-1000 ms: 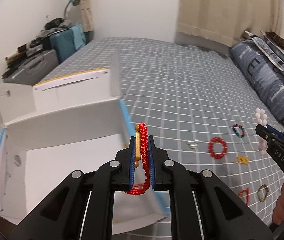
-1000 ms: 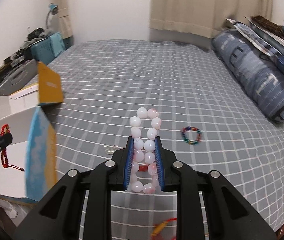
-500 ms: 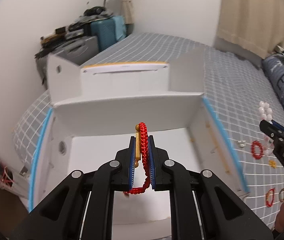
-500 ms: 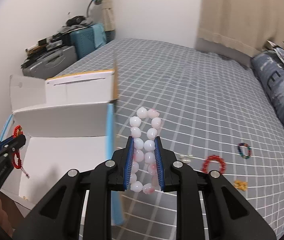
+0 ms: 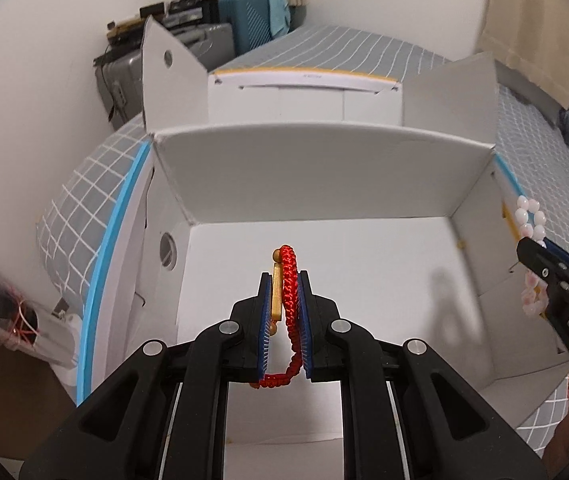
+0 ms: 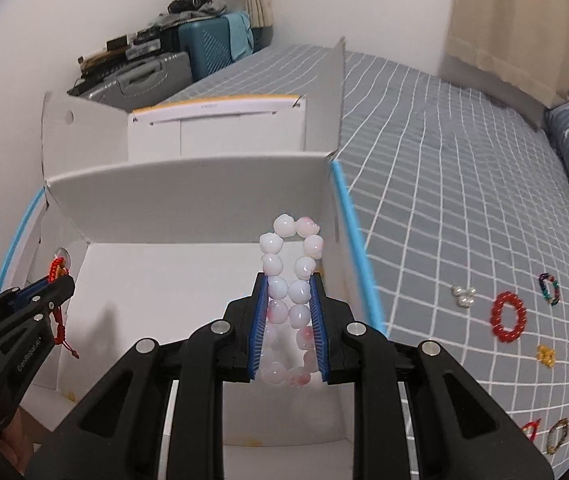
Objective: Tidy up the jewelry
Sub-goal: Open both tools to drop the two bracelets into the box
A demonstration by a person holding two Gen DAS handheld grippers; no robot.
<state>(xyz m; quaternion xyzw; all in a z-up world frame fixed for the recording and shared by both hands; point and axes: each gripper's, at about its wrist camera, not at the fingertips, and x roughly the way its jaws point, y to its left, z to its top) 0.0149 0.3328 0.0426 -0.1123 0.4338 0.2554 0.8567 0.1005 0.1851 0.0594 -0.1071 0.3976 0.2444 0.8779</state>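
Observation:
My left gripper [image 5: 283, 280] is shut on a red braided bracelet [image 5: 289, 280] with a gold bar, held over the floor of an open white cardboard box [image 5: 324, 168]. In the right wrist view the same gripper [image 6: 66, 276] shows at the left with the red braided bracelet [image 6: 57, 268] in it. My right gripper [image 6: 288, 280] is shut on a bracelet of white and pink beads [image 6: 290, 256], also above the box [image 6: 188, 200], near its right wall. From the left wrist view the right gripper [image 5: 528, 246] and its bead bracelet [image 5: 528, 218] show at the box's right wall.
The box stands on a grey checked bed [image 6: 464, 200]. Several pieces of jewelry lie on the bed to the right: a red bead ring [image 6: 507, 317], a multicoloured bracelet [image 6: 548, 289], a small silver piece [image 6: 462, 296], a yellow piece [image 6: 545, 356]. Suitcases [image 6: 204, 48] stand by the wall.
Both grippers have swung left from over the bed to above the open box, each still holding its bracelet. The box now fills the middle of both views.

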